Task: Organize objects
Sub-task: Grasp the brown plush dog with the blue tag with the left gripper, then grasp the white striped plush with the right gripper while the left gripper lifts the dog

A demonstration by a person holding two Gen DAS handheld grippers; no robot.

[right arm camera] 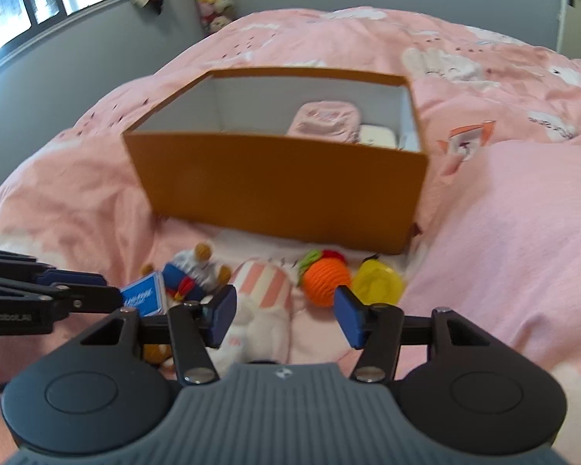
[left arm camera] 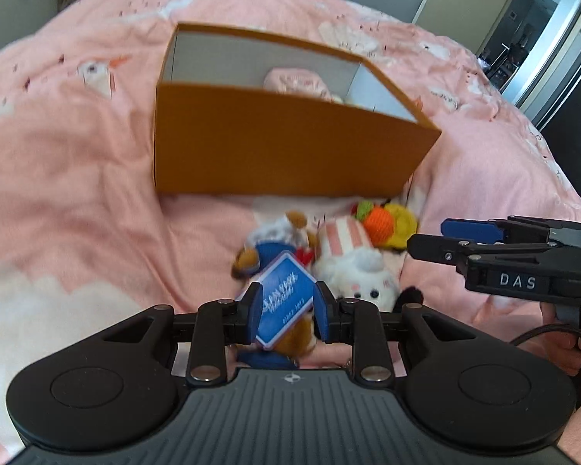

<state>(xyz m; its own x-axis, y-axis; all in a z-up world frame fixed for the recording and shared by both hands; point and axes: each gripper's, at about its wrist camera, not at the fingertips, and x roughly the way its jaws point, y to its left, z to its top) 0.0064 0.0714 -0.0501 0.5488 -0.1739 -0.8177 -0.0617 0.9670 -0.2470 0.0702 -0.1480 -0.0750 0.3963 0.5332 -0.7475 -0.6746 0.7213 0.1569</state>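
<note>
We see an open orange cardboard box (right arm camera: 279,190) on a pink printed bedspread (left arm camera: 77,178), with a pink pouch (right arm camera: 323,120) already inside. Near its front wall lie the loose items: a white-and-pink striped plush animal (right arm camera: 263,306), an orange crocheted ball (right arm camera: 325,283), a yellow plastic piece (right arm camera: 379,283) and a small brown plush bear in blue (left arm camera: 267,244). Our left gripper (left arm camera: 288,312) pinches a flat blue printed card (left arm camera: 286,302) by its opposite edges; the card looks stiff, light and smooth, so we judge an edge grip apt. Our right gripper (right arm camera: 284,319) holds its fingers (right arm camera: 222,317) spread above the plush animal, gripping nothing. The plush should compress; we would take it across the body.
</note>
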